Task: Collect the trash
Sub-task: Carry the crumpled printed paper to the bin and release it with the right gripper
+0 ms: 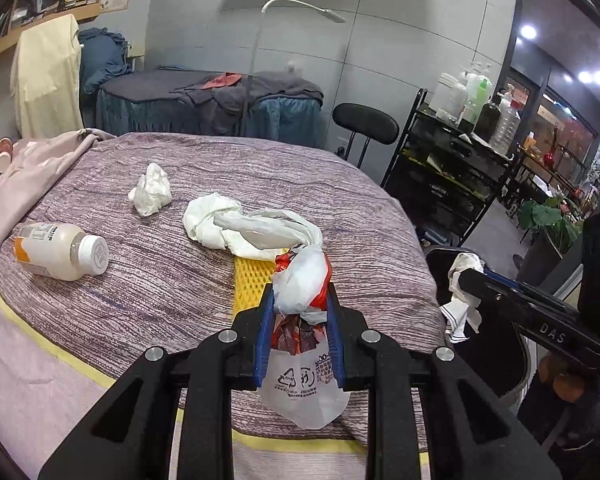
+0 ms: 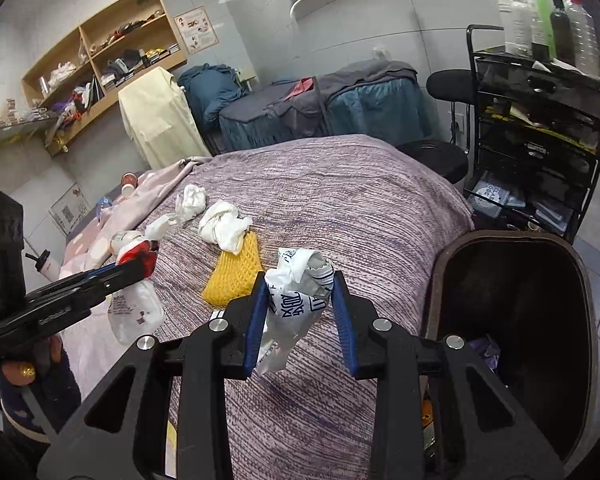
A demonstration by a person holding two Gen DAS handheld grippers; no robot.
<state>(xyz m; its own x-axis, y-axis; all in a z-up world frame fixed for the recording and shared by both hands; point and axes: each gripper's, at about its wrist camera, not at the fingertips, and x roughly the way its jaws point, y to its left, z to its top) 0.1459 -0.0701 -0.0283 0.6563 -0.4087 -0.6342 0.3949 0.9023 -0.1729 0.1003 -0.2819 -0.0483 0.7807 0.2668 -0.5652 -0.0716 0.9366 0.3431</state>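
Observation:
My left gripper [image 1: 300, 286] is shut on a white plastic bag with red print [image 1: 304, 392], which hangs below the blue pads above the bed. The right wrist view shows that gripper [image 2: 144, 264] at the left with the bag [image 2: 134, 312] dangling. My right gripper [image 2: 300, 276] is shut on a crumpled white wrapper with dark lettering [image 2: 296, 296], near the bed's edge beside a dark brown bin [image 2: 580, 320]. On the purple bedspread [image 1: 160, 280] lie a crumpled tissue [image 1: 151, 190], a twisted white wad [image 1: 208, 224], a yellow foam net [image 1: 250, 280] and a white bottle [image 1: 64, 250] on its side.
A black wire trolley [image 2: 540, 120] carrying several bottles stands behind the bin, with a black stool [image 2: 448, 80] next to it. A pink blanket [image 1: 28, 168] covers the bed's left side. A blue-draped second bed [image 1: 204, 108] and wooden shelves [image 2: 100, 60] line the far wall.

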